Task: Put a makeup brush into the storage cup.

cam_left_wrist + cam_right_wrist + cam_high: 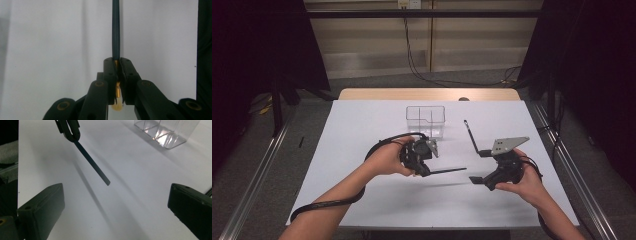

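My left gripper [429, 171] is shut on the gold-banded end of a thin dark pencil [449, 171]. The shaft sticks out level to the right, above the white table. In the left gripper view the jaws [118, 61] pinch that gold end, and the dark shaft [116, 30] runs straight away from them. My right gripper [479, 166] is held just right of the pencil's free tip, its jaws spread wide with nothing between them. The right gripper view has the pencil [92, 163] slanting down from the left gripper's jaws [71, 131], its tip ahead of my open right gripper [115, 205].
A clear plastic box with compartments [426, 120] stands at the middle back of the white sheet [362, 200]; it is also in the right gripper view [165, 132]. A second thin dark stick [470, 135] lies just beyond the right gripper. Metal rails run along both table sides.
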`<state>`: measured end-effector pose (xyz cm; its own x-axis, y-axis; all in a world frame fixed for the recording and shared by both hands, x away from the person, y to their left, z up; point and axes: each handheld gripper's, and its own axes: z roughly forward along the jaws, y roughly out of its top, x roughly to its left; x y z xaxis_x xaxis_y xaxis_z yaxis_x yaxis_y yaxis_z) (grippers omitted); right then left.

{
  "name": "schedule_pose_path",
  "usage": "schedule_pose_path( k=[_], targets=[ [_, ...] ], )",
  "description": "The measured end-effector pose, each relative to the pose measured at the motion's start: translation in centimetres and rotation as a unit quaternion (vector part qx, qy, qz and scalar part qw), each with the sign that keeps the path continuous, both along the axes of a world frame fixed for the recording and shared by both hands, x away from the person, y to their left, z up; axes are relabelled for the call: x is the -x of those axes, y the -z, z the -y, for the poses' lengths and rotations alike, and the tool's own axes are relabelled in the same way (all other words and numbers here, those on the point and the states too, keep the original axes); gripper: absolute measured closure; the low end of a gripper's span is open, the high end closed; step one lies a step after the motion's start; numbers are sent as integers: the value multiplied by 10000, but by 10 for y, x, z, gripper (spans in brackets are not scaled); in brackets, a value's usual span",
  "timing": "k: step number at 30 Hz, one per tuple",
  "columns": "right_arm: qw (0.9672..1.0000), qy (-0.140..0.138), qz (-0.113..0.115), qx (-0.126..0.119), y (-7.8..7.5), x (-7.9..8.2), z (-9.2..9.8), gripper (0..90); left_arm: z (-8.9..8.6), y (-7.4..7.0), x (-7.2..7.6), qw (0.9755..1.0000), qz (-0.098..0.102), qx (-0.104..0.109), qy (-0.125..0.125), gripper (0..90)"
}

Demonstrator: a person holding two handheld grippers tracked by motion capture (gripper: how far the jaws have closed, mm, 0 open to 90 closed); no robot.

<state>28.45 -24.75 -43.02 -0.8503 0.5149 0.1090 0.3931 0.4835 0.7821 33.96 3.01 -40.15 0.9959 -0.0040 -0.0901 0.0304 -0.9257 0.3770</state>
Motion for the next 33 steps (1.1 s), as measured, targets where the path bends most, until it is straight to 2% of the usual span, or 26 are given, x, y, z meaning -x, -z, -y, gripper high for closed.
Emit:
schedule_pose_path(
  k=[4, 9, 13, 19, 23, 29, 31, 33],
  targets=[
    [9994, -127, -155, 264, -2, -4, -8, 33, 1, 0, 1, 10000, -3, 13, 14, 844],
    [9973, -290, -173, 653, -5, -8, -17, 96, 1, -1, 1, 10000, 17, -2, 37, 844],
    [9952, -425, -215, 856, -7, -13, -21, 212, 2, -1, 1, 10000, 33, -26, 74, 844],
    [9909, -602, -314, 1164, -12, -20, -29, 326, 6, -3, 1, 9999, 36, -35, 130, 844],
    [9893, -748, -358, 1199, -15, -22, -33, 436, 7, -2, 1, 9999, -4, -13, 156, 844],
    [9833, -1070, -298, 1445, -15, -23, -40, 499, 8, -3, 2, 9998, -51, -2, 172, 844],
    [9818, -1177, -312, 1454, -15, -24, -42, 552, 9, -3, 2, 9998, -52, 6, 217, 844],
    [9803, -1257, -295, 1494, -15, -24, -43, 569, 9, -2, 2, 9997, -74, 17, 250, 844]
  ],
)
